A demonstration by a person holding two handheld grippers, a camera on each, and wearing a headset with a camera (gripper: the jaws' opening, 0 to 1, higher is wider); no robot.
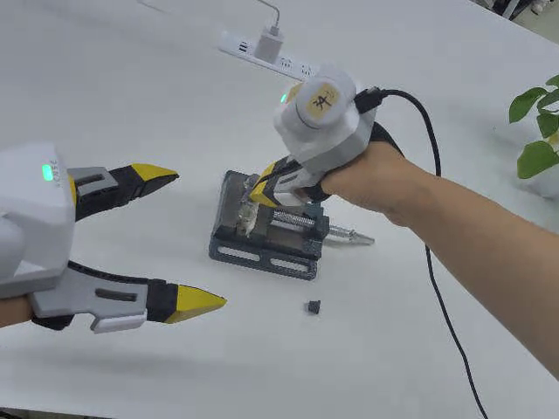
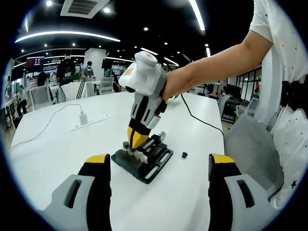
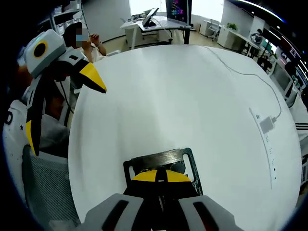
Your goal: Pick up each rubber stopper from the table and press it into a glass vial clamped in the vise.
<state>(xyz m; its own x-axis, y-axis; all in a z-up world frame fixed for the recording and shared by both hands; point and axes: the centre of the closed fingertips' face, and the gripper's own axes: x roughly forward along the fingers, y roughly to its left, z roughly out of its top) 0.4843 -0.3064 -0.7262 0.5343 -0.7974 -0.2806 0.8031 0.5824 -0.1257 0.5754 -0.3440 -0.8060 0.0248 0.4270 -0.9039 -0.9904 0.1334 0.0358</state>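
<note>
A dark metal vise sits mid-table with a small glass vial clamped in its jaws. My right gripper points down onto the vise top, its yellow tips pressed together and shut; anything between them is hidden. In the right gripper view the closed tips cover the vise. One black rubber stopper lies on the table just in front of the vise. My left gripper hovers left of the vise, open and holding nothing. In the left gripper view the vise and stopper lie ahead.
A white power strip with a plugged charger lies at the back of the white table. A black cable trails from the right gripper along the right side. A green plant stands at the far right edge.
</note>
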